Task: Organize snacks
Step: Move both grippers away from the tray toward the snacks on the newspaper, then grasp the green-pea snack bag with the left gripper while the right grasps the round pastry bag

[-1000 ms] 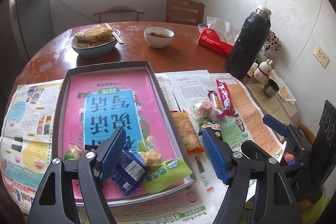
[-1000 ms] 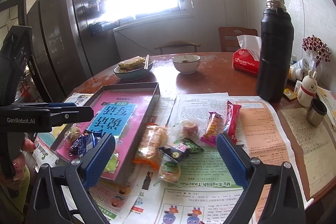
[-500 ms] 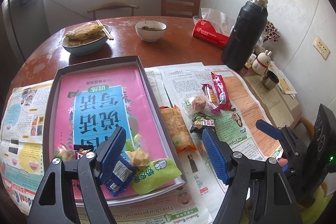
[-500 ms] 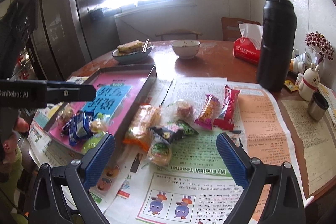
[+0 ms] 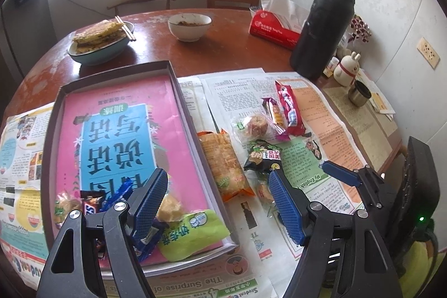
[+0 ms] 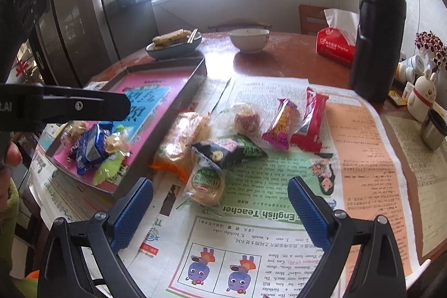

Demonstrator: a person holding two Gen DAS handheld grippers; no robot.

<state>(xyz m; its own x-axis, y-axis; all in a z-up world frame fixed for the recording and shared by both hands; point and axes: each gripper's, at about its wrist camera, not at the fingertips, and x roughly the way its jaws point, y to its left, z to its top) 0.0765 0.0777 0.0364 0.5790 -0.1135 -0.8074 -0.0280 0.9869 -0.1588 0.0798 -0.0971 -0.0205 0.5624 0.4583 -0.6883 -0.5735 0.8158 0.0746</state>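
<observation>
A grey tray lined with a pink book holds a blue pack, a green pack and a few small sweets at its near end. On the newspaper to its right lie an orange pack, a black-and-green pack, a round cake, a wrapped pastry, a magenta bar and a red bar. My left gripper hovers open over the tray's near right corner. My right gripper is open and empty just in front of the round cake.
A tall black flask, a red tissue box, a white bowl and a dish of flatbread with chopsticks stand further back. A rabbit figure and a metal cup are at the right edge.
Both grippers have sunk toward the table and the snacks look larger, most of all in the right wrist view. Neither pair of jaws has changed width.
</observation>
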